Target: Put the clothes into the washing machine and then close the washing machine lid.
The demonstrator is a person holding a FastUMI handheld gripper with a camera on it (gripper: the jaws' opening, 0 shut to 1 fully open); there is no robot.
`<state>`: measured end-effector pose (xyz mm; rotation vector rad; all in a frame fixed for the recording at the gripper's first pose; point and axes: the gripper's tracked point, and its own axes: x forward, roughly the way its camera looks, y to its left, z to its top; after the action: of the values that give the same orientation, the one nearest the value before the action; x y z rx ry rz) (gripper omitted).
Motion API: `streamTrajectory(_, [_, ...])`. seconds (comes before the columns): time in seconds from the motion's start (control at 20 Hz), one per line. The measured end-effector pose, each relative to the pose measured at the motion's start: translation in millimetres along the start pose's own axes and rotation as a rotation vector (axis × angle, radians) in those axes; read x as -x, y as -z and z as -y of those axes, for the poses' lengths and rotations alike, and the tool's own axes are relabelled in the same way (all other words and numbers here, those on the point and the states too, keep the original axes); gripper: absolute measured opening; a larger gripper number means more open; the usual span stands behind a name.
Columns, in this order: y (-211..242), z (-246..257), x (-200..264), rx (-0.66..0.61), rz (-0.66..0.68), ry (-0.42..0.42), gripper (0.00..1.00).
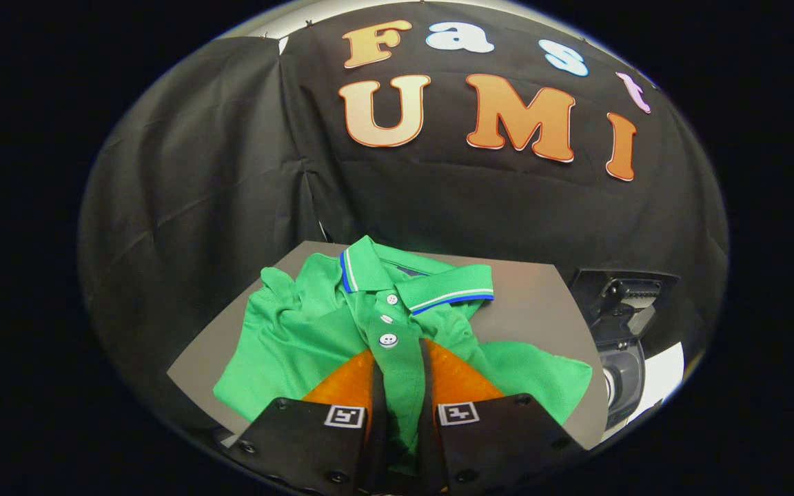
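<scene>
my gripper (400, 375) sits low over the green polo shirt (314, 331), which lies spread on the grey table (542, 303). a strip of the shirt's button placket runs straight between my two fingers (378, 386). the gap between them is narrow, with fabric in it, but i can't tell whether both pads actually press on the cloth or just straddle it, so i'm not calling a grip.

key relation: the shirt's long axis runs 12 to 6 from me. the collar (414, 279) is at 12 o'clock, beyond the fingertips; the lowest white button (388, 339) is just ahead of them, a touch toward 11; the hem end passes under my fingers toward 6. so the fingers line up along the placket, not across it. body fabric spreads wider toward 9–10 o'clock, with a bunched sleeve (280, 286) at about 10, and a smaller flap toward 3–4 o'clock.

the washing machine (621, 344) is at roughly 3 o'clock, off the table's right edge, well apart from the shirt. its dark lid (621, 293) looks raised, drum opening below it, though that part is small and distorted.

my read: the task is at the pick stage, nothing loaded yet. the next move turns on getting a real pinch on that central fold, then carrying toward 3 o'clock. risk: a centre grab leaves the sleeves and hem trailing, and they could snag the table edge or drape over the drum rim.
</scene>
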<state>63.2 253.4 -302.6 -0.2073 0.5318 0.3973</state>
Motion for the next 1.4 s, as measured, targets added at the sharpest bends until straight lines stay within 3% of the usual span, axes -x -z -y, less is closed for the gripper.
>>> streamTrajectory(0.3, [-51.5, 25.7, 39.3, -0.055, 0.078, -0.019, 0.22])
streamTrajectory(0.5, [-99.7, 84.4, 88.2, -0.112, 0.19, 0.01, 0.22])
streamTrajectory(0.7, [-127.5, 158.2, 136.3, -0.132, 0.269, 0.096, 0.22])
streamTrajectory(1.05, [-113.2, 294.1, 168.9, -0.161, 0.28, 0.252, 0.22])
streamTrajectory(1.4, [-67.8, 394.0, 153.9, -0.152, 0.192, 0.292, 0.22])
